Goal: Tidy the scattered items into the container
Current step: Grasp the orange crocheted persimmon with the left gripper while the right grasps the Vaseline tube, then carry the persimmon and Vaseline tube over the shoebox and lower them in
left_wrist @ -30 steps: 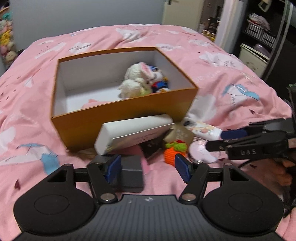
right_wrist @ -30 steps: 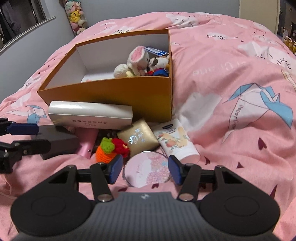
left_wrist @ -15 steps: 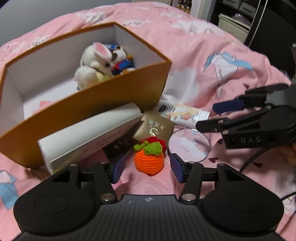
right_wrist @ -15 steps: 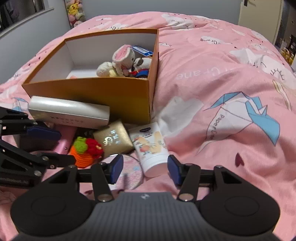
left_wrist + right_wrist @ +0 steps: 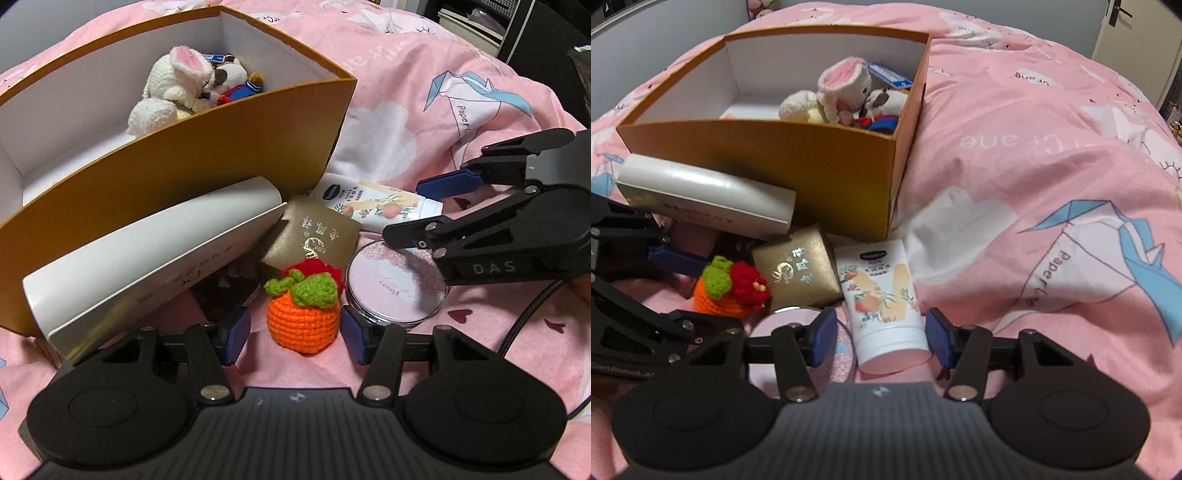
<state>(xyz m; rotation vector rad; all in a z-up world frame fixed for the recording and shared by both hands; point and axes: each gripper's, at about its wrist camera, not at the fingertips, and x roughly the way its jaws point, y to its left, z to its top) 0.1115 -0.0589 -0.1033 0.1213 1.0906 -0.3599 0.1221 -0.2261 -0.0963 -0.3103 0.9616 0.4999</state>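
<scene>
An orange cardboard box (image 5: 207, 158) (image 5: 827, 162) on the pink bed holds a white plush rabbit (image 5: 173, 92) (image 5: 842, 88) and other small toys. My left gripper (image 5: 291, 334) is open, its pads on either side of a crocheted orange fruit (image 5: 303, 314) (image 5: 720, 291) with a red tuft, not touching it. My right gripper (image 5: 881, 341) is open around the cap end of a white cream tube (image 5: 882, 302) (image 5: 373, 206). A round pink compact (image 5: 399, 284) (image 5: 827, 343), a gold packet (image 5: 314, 236) (image 5: 798, 269) and a long white box (image 5: 147, 258) (image 5: 701, 195) lie between them.
A dark packet (image 5: 225, 295) lies under the long white box. The pink quilt (image 5: 1034, 184) spreads out to the right of the box. Shelves and dark furniture (image 5: 491, 22) stand beyond the bed.
My left gripper moved right from the dark grey case to straddle the orange fruit. My right gripper moved right from the compact to straddle the cream tube. Both stayed open.
</scene>
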